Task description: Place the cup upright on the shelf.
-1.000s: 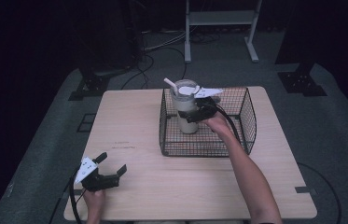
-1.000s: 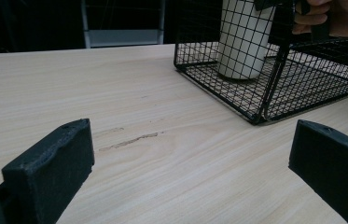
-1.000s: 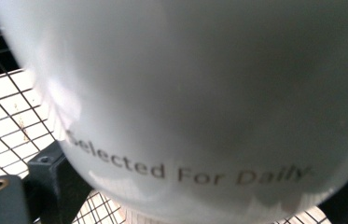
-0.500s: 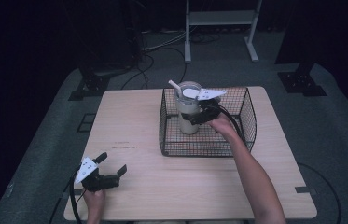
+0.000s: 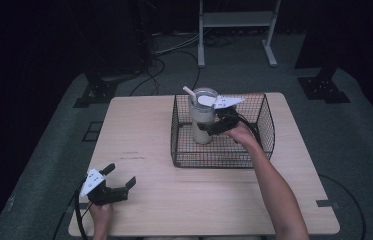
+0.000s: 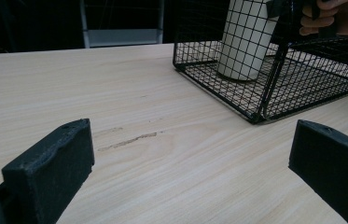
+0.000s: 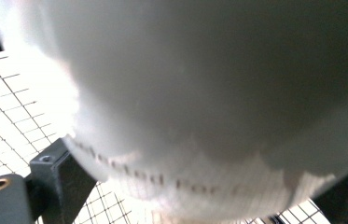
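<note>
The cream tumbler (image 5: 202, 120) sits a touch lower in the wire basket (image 5: 266, 131) than a second ago — in the high view its rim and the white straw (image 5: 189, 93) have dropped slightly against the basket's far wall. The right gripper (image 5: 213, 128), clamped on the tumbler's side, has come down with it, and the person's right hand (image 5: 240, 133) has sunk a little nearer the basket floor.
</note>
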